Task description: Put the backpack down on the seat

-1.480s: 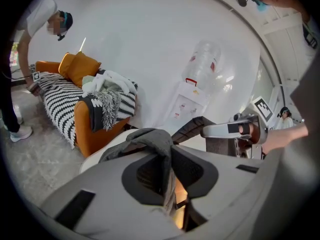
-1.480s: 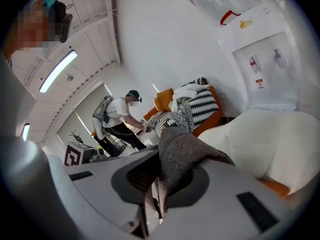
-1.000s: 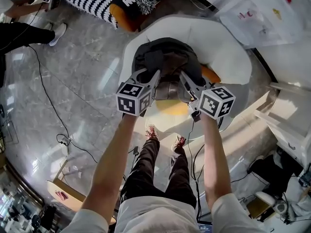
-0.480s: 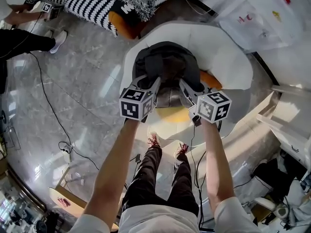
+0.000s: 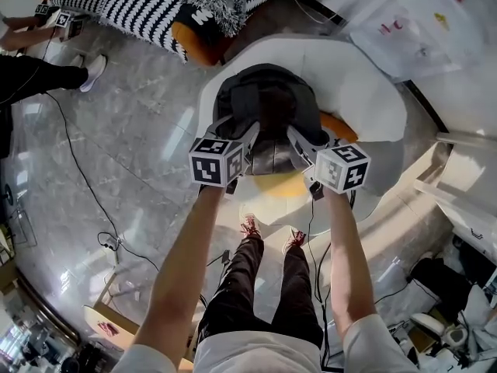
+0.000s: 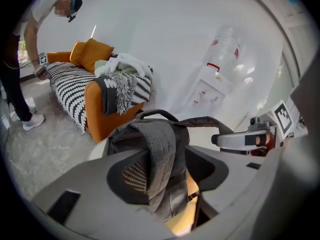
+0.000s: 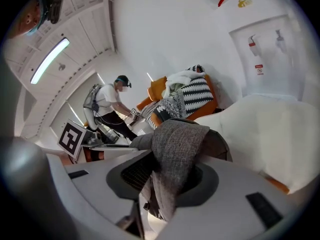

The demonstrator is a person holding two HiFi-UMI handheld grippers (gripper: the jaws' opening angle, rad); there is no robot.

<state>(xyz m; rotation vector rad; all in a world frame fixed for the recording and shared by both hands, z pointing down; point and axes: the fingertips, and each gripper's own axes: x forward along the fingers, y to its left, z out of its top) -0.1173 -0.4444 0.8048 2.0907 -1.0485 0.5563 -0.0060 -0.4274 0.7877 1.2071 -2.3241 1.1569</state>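
The dark grey backpack (image 5: 268,99) rests upright on the white round chair (image 5: 365,92), above its yellow cushion (image 5: 279,183). My left gripper (image 5: 237,128) is at the bag's near left side and my right gripper (image 5: 309,138) at its near right. In the left gripper view a grey shoulder strap (image 6: 162,151) hangs loose between the jaws of the left gripper (image 6: 162,181), which have just been opening; gaps show on both sides. In the right gripper view the other strap (image 7: 175,151) drapes between the just-opening jaws of the right gripper (image 7: 167,184), and the pads stand off it.
An orange sofa with a black-and-white striped throw (image 5: 140,2) stands behind the chair. A person (image 5: 35,53) bends at the far left. Cables (image 5: 78,169) trail over the grey floor. White furniture (image 5: 458,185) crowds the right side.
Both grippers have sunk a little with the backpack, which now sits settled on the seat. Both pairs of jaws have spread apart around the straps.
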